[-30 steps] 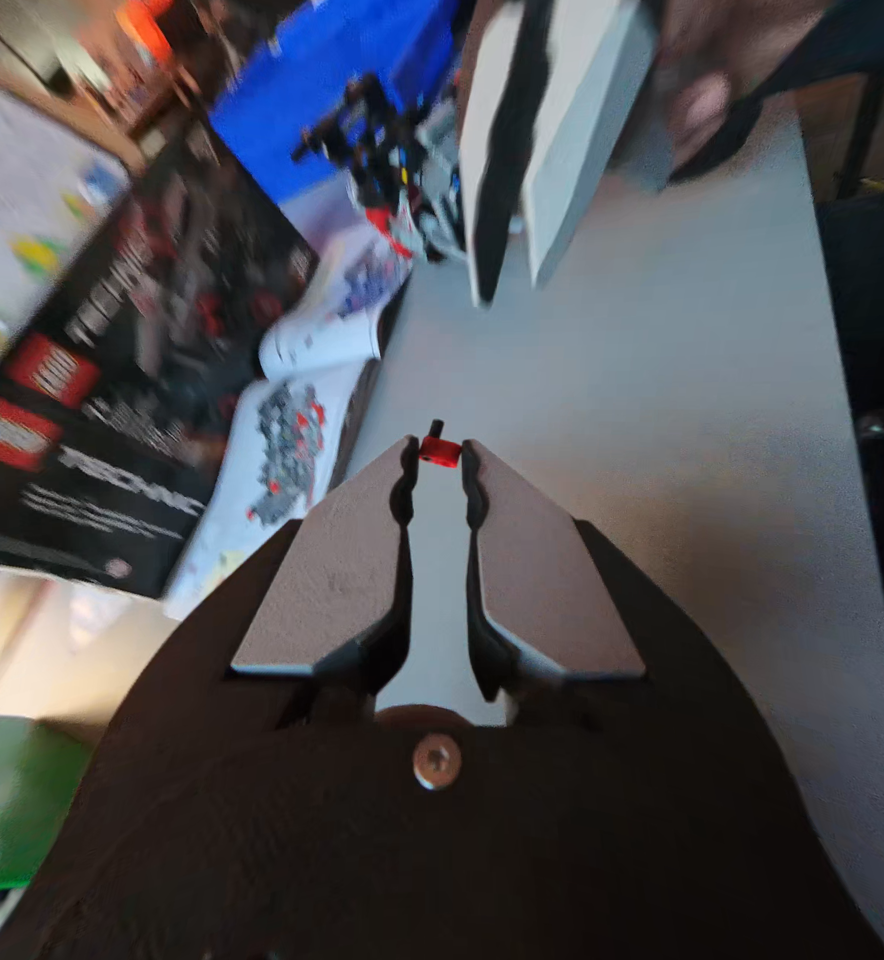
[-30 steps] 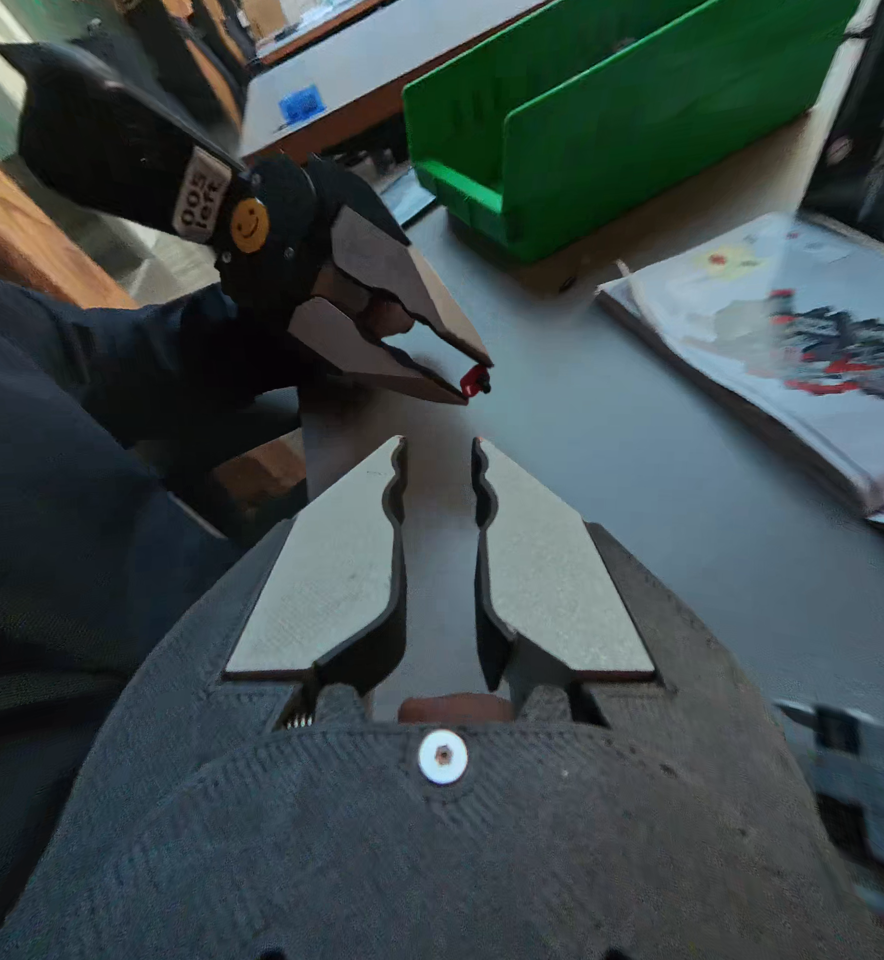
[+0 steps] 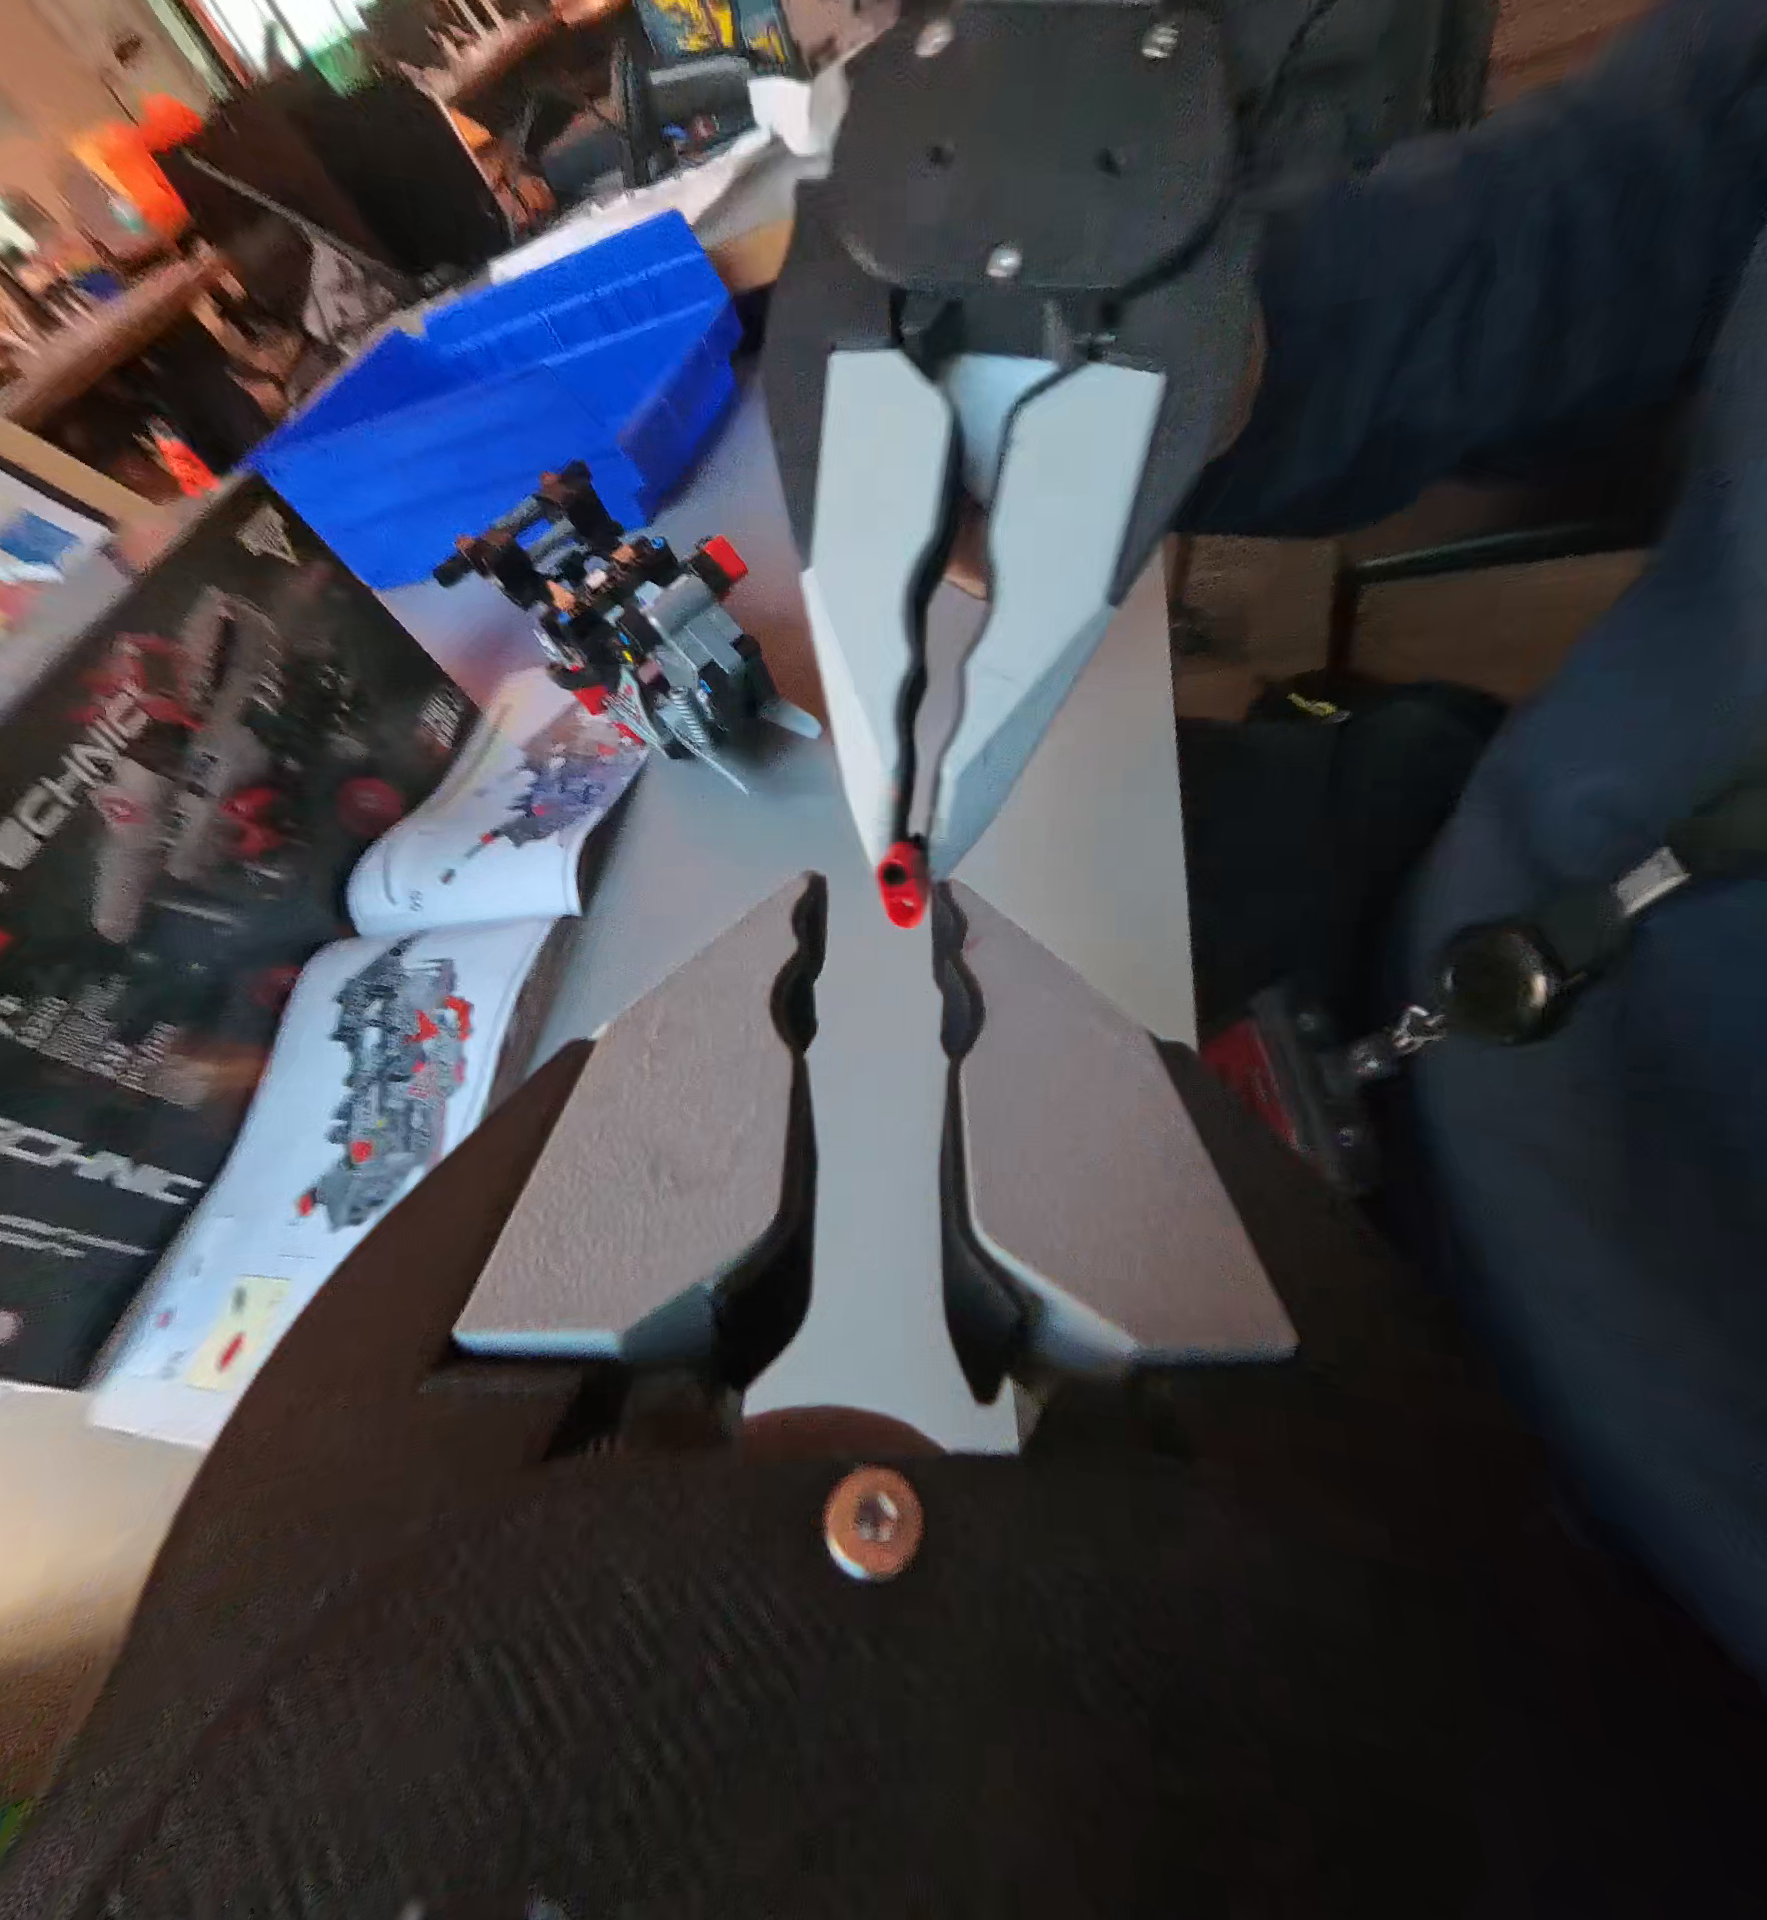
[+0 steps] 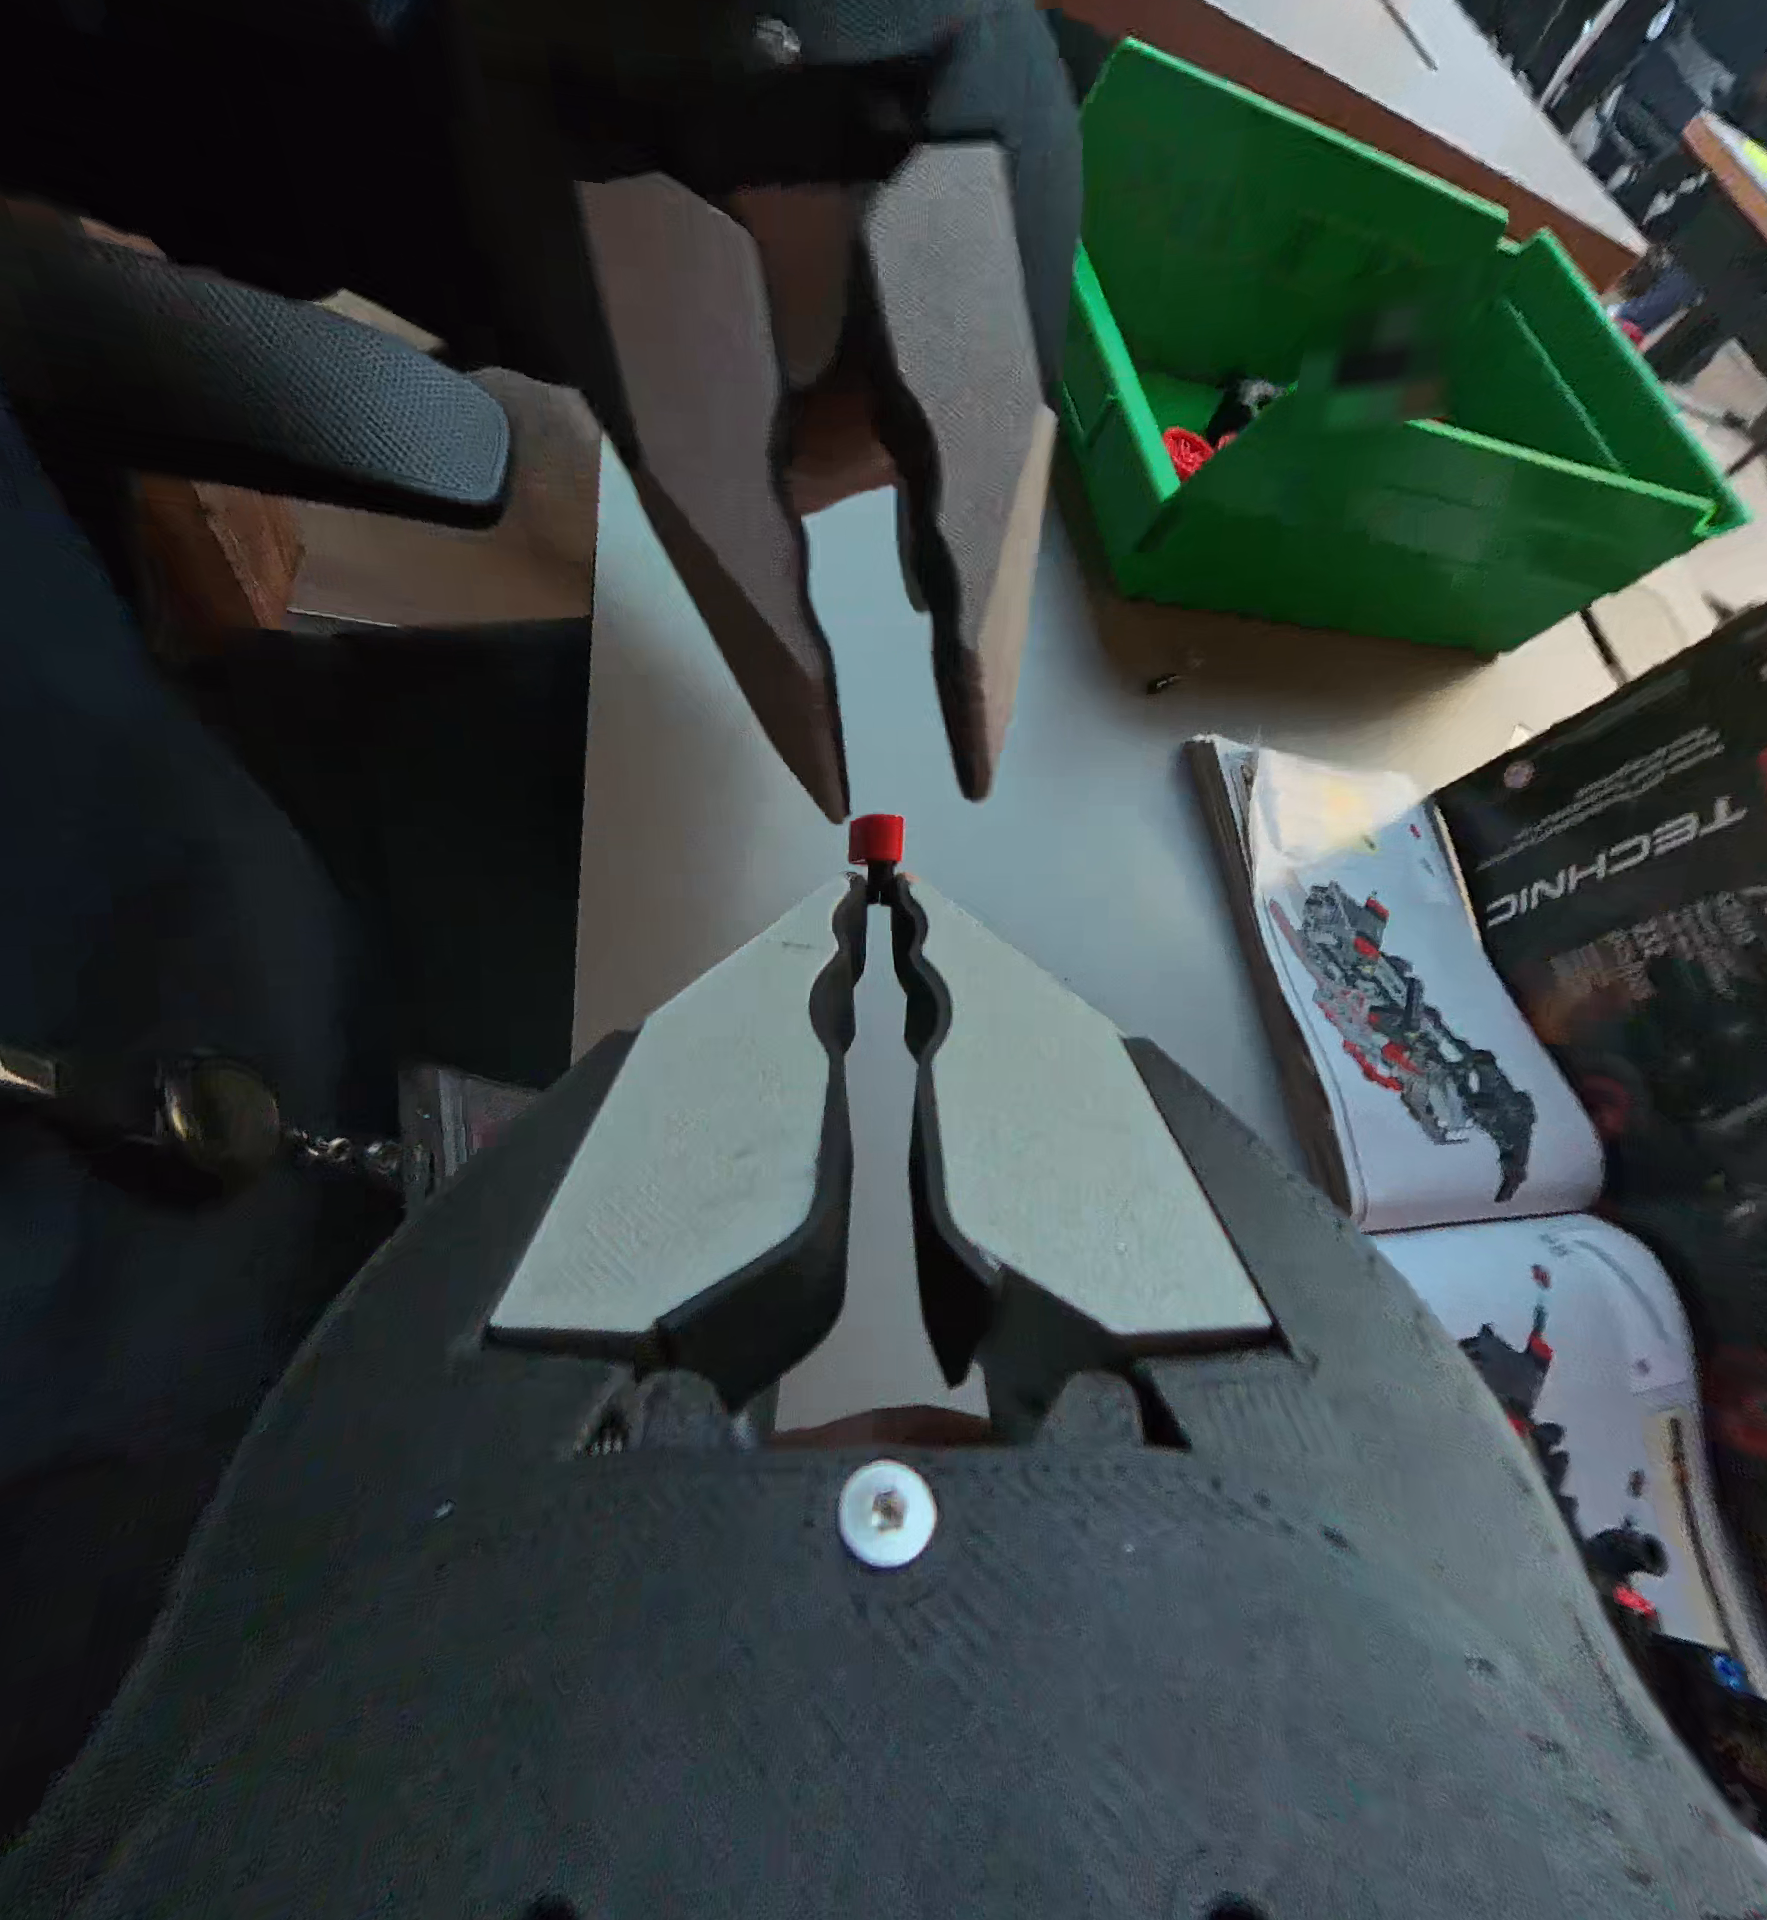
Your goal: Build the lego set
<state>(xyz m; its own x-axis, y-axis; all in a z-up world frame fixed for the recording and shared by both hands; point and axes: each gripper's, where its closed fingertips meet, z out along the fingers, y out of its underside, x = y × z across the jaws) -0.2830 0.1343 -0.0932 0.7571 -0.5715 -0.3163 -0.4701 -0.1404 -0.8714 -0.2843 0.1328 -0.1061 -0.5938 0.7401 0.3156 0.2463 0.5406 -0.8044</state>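
- Broadly, the grey bench (image 4: 1045,852) runs under both grippers, and they meet above its near edge by the person's lap; anything dropped here can bounce off the edge to the floor.
- The black set box (image 3: 131,831) and open instruction booklet (image 3: 422,1060) lie well aside, so they pose little risk beyond a sideways swing brushing the pages.
- The green parts bin (image 4: 1378,499) and blue bin (image 3: 505,416) stand apart from the meeting point.
- The half-built model (image 3: 640,634) stands on the bench, near the booklet; a clumsy approach with the new part could knock it over.
- The left gripper (image 3: 874,899) is spread, its tips on either side of the part but not gripping it; closing off-centre could push the piece askew.
- The right gripper (image 4: 877,881) pinches a thin black pin (image 4: 875,891) by its end only, a slight hold that could pivot or slip.
- The small red connector (image 4: 876,837) sits on that pin, in the air between the two grippers; I judge that it is likeliest to pop off and be lost.
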